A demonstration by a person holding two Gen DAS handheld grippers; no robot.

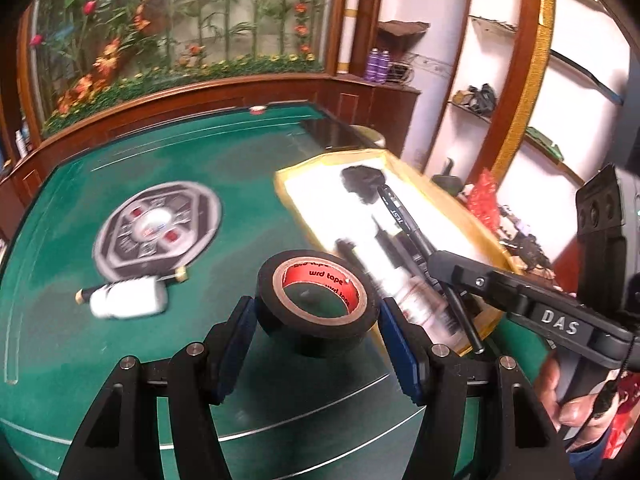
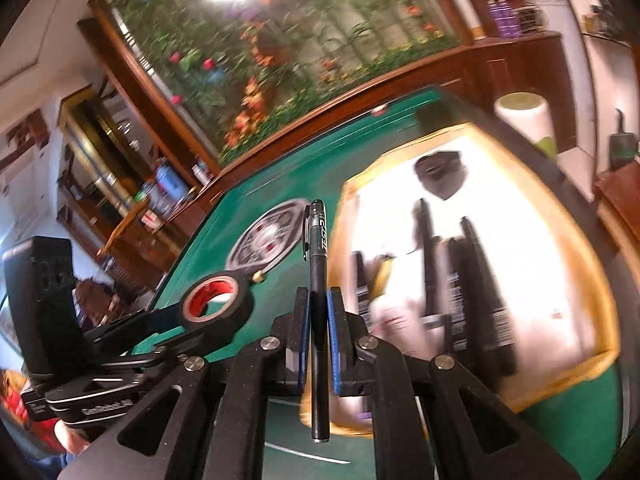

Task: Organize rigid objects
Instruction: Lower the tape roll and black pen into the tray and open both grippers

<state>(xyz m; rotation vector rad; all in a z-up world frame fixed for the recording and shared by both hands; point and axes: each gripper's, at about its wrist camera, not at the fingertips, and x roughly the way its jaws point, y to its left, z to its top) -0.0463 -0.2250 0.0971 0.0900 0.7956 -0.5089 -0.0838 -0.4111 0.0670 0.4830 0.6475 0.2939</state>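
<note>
Tape in my left tool, pen in my right, both above the green desk.

My left tool point(image 1: 316, 312) is clamped on the black tape roll point(image 1: 318, 302), its pads on the roll's two sides, lifted off the desk point(image 1: 120, 360). My right tool point(image 2: 319, 312) is closed tight on a black pen point(image 2: 319, 280) that runs along its fingers, beside the yellow-rimmed tray point(image 2: 600, 280). A white bottle point(image 1: 128, 300) lies on the desk to the left.
</note>
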